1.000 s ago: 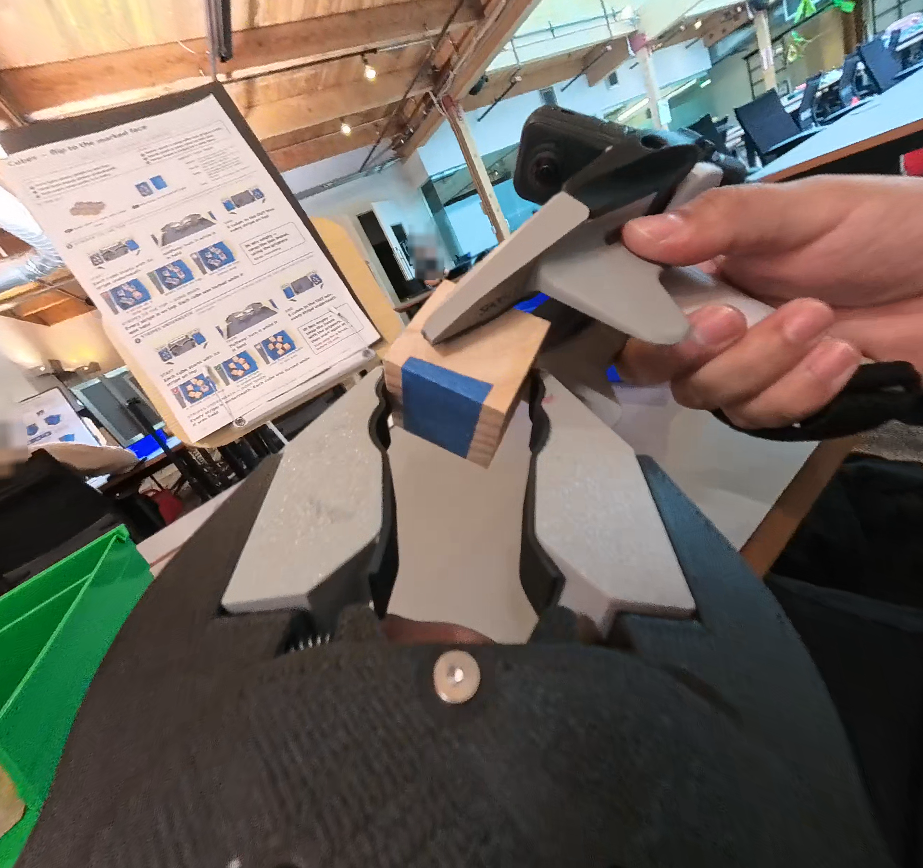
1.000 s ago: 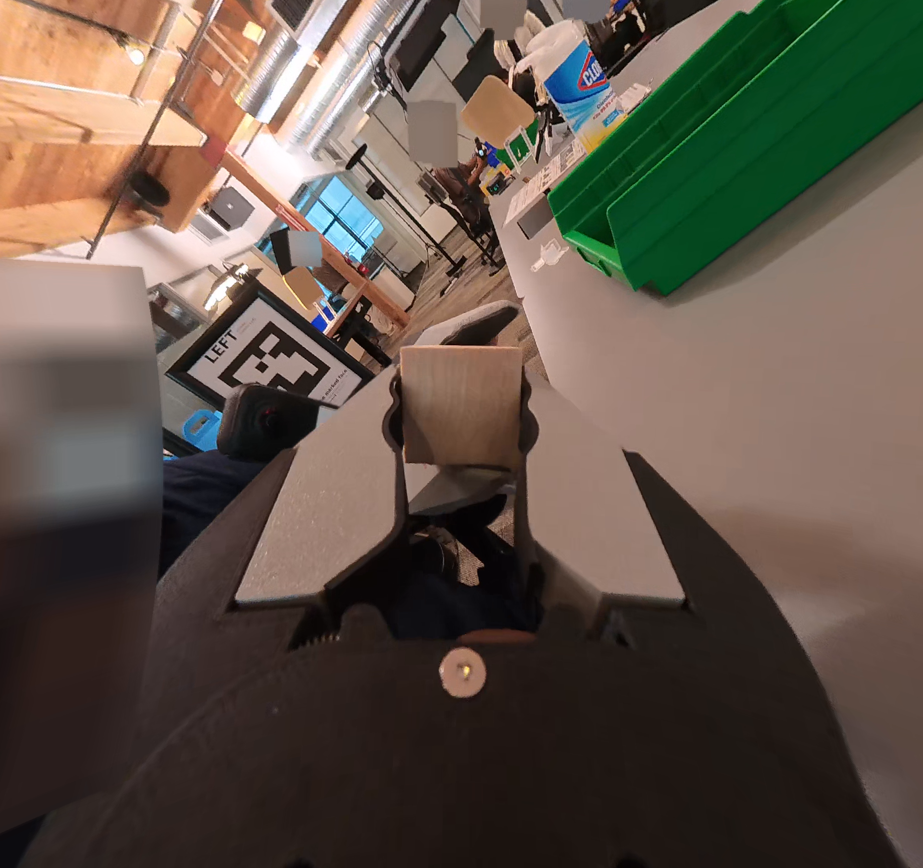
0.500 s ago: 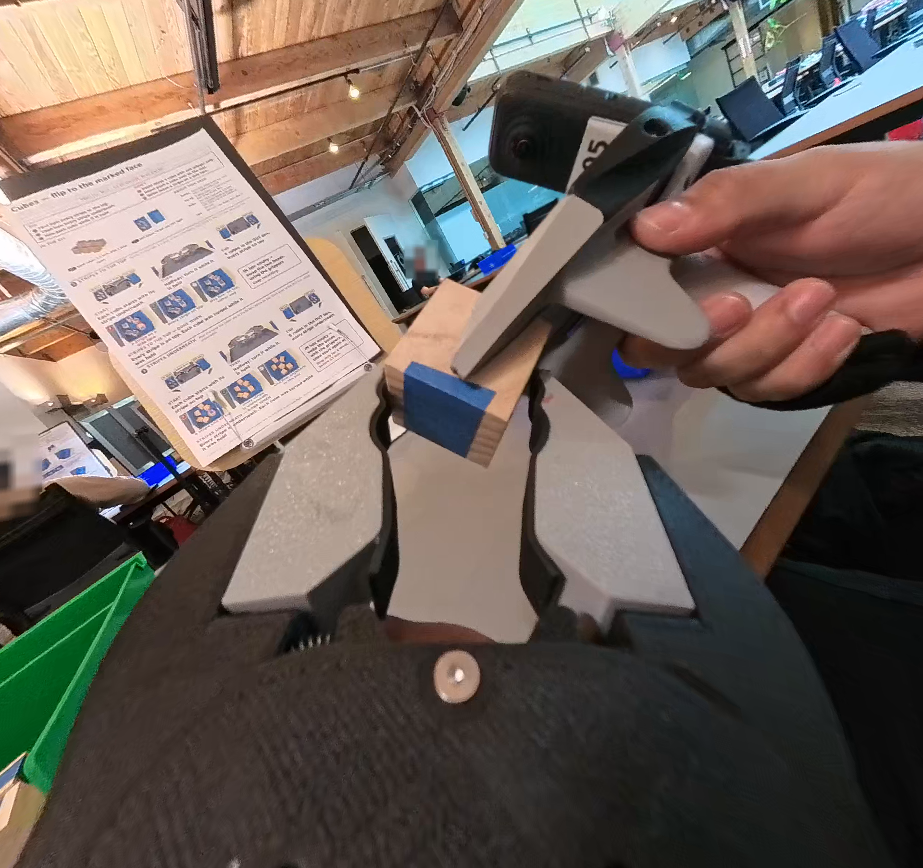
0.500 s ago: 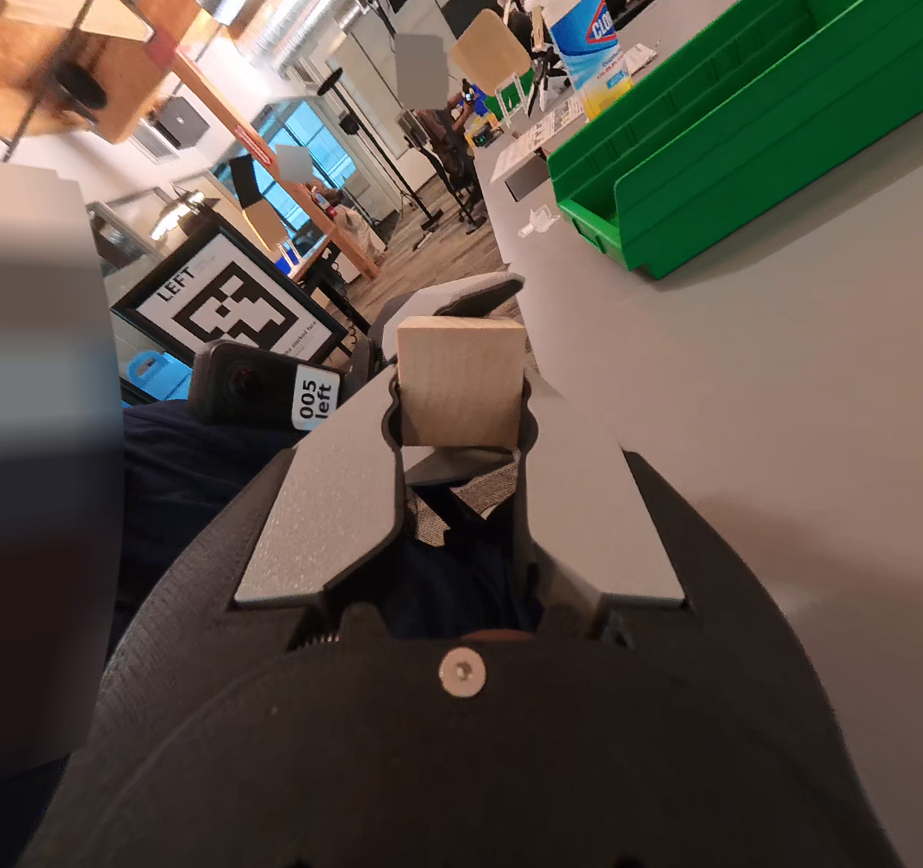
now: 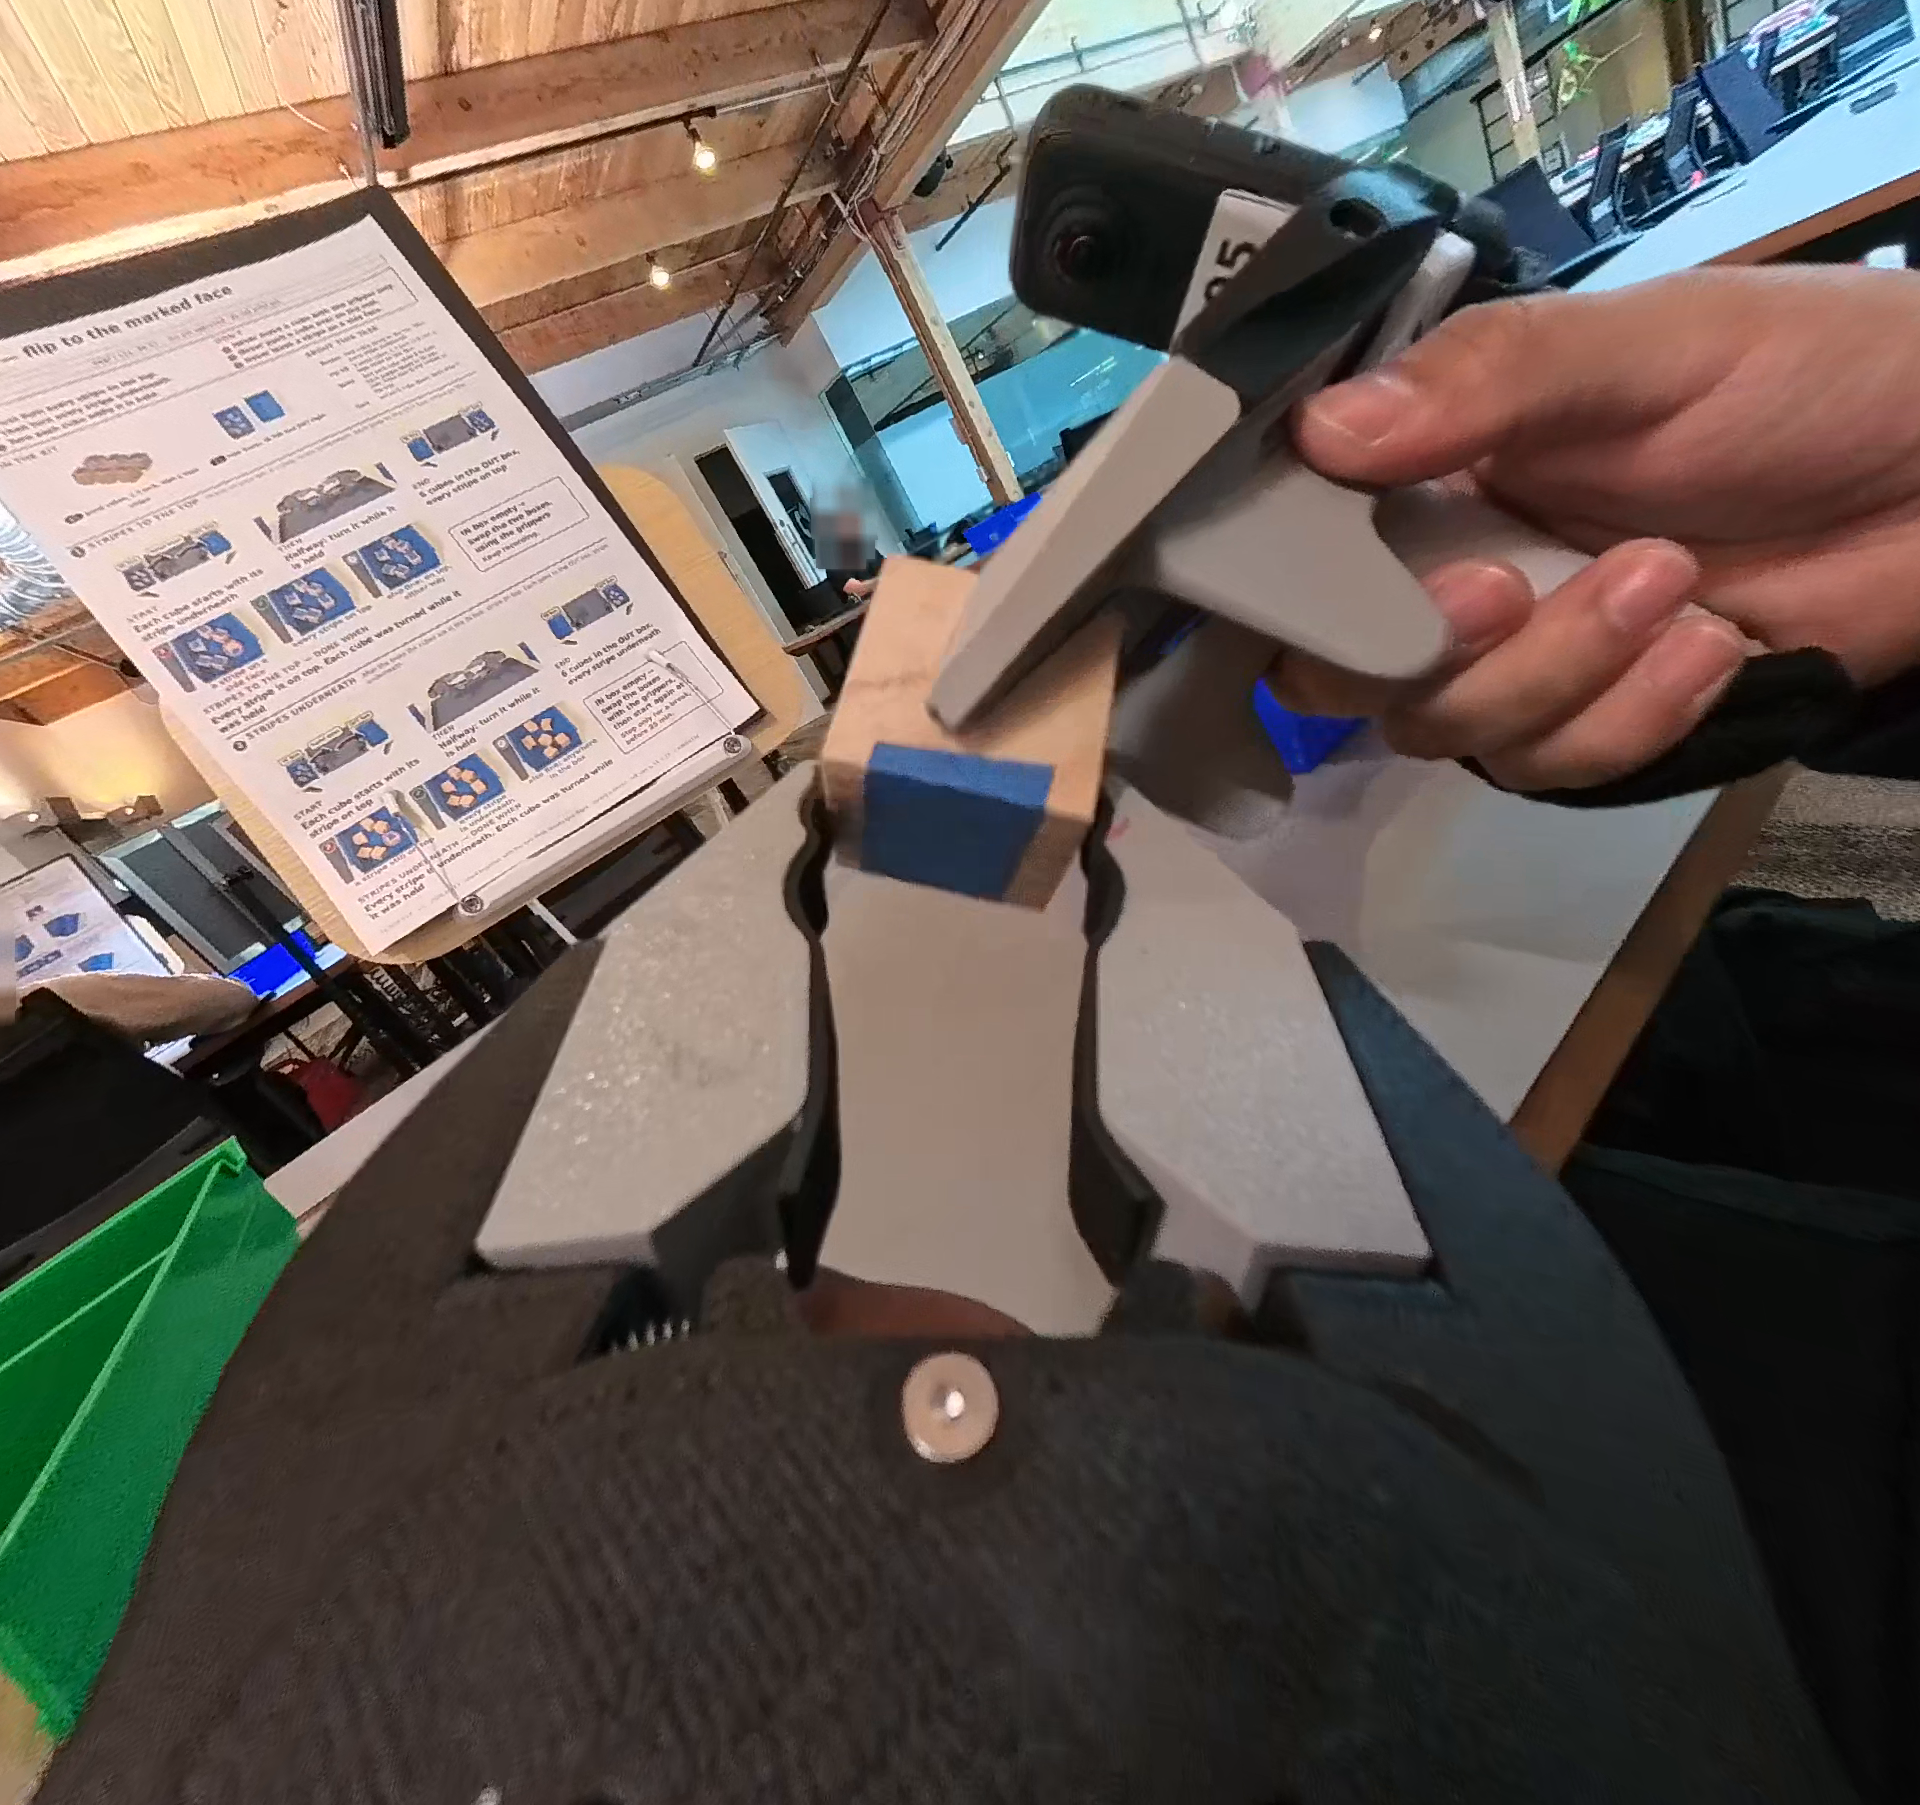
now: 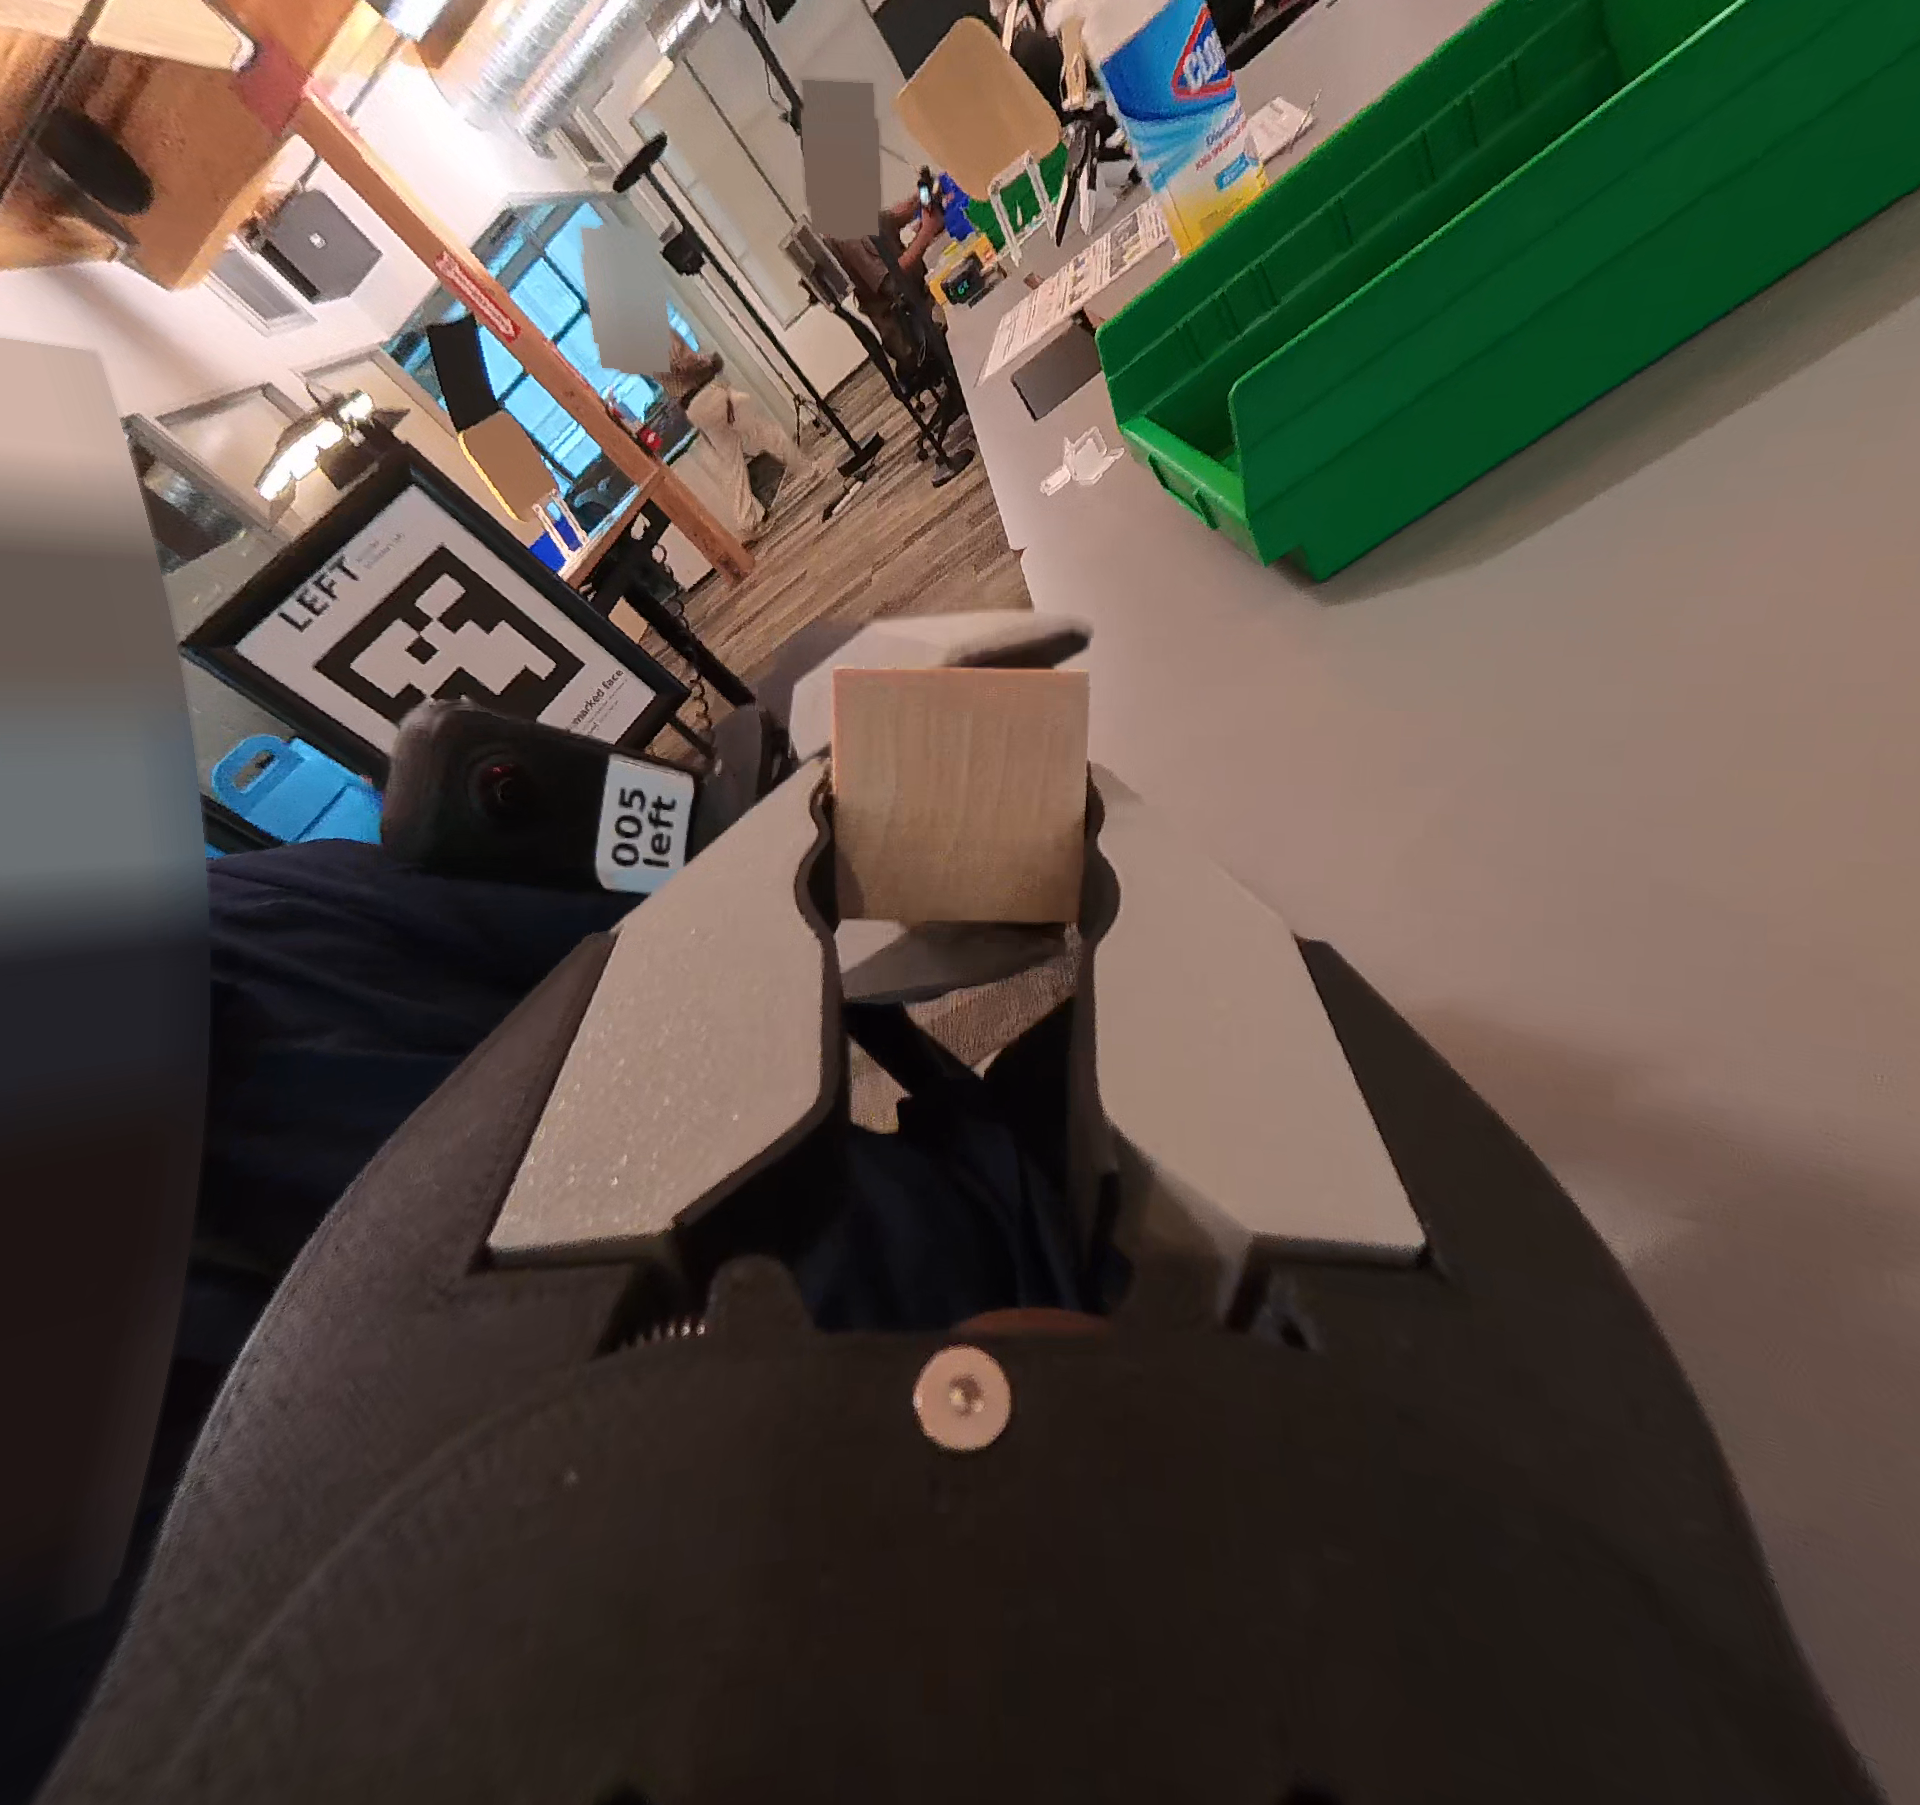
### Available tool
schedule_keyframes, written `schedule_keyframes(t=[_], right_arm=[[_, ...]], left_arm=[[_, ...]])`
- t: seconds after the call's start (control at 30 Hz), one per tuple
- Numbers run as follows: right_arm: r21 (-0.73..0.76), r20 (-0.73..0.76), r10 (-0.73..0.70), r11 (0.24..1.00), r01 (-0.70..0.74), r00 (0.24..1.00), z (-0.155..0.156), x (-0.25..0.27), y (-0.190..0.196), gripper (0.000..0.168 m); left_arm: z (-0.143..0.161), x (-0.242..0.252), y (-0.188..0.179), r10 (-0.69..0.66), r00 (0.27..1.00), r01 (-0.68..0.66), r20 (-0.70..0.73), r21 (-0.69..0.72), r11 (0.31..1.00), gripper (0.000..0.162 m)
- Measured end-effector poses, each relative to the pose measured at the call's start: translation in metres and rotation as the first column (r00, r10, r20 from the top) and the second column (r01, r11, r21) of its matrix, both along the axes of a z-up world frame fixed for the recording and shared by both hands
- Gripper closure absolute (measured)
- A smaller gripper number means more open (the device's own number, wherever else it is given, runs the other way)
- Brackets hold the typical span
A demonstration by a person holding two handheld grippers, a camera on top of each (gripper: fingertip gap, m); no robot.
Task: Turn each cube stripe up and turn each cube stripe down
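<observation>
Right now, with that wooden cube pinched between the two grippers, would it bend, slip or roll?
The wooden cube looks solid, so it probably stays stiff. Its flat faces sit flush between the right gripper fingers, so slipping seems unlikely. Being square-edged, it would likely slide or tip rather than roll.

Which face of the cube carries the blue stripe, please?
The cube face toward the left gripper's camera bears the blue stripe; the face toward the right gripper is bare wood.

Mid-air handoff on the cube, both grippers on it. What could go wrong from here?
1. The left gripper and right gripper both pinch the cube only at their fingertips; when one releases, it may twist or slip.
2. It hangs in the air near the table edge, so a drop might land off the table.
</observation>
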State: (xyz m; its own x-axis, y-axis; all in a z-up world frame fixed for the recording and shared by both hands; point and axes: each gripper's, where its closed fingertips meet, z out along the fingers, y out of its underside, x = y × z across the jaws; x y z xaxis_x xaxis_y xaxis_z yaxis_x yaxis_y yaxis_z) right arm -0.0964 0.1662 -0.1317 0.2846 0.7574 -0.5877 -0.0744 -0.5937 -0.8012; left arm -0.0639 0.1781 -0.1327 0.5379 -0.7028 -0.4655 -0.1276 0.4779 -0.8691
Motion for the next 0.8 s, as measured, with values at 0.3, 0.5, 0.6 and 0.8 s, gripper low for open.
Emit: schedule_keyframes(t=[0.3, 0.5, 0.6, 0.8], right_arm=[[0.225, 0.1, -0.66, 0.744, 0.629, 0.744, 0.019, 0.178, 0.073, 0.126], [0.351, 0.384, -0.892, 0.381, 0.855, 0.239, -0.046, 0.337, 0.095, 0.125], [0.367, 0.468, -0.872, 0.343, 0.865, 0.147, -0.065, 0.364, 0.099, 0.125], [0.346, 0.65, -0.758, 0.365, 0.864, 0.06, -0.103, 0.395, 0.121, 0.125]], left_arm=[[-0.009, 0.005, -0.003, -0.033, 0.998, 0.032, -0.062, -0.018, 0.999, 0.108], [-0.015, 0.011, -0.005, -0.043, 0.995, 0.041, -0.089, -0.023, 0.999, 0.109], [-0.014, 0.011, -0.005, -0.034, 0.995, 0.033, -0.096, -0.007, 0.999, 0.108], [-0.018, 0.009, 0.0, -0.027, 0.995, 0.023, -0.096, -0.038, 0.999, 0.109]])
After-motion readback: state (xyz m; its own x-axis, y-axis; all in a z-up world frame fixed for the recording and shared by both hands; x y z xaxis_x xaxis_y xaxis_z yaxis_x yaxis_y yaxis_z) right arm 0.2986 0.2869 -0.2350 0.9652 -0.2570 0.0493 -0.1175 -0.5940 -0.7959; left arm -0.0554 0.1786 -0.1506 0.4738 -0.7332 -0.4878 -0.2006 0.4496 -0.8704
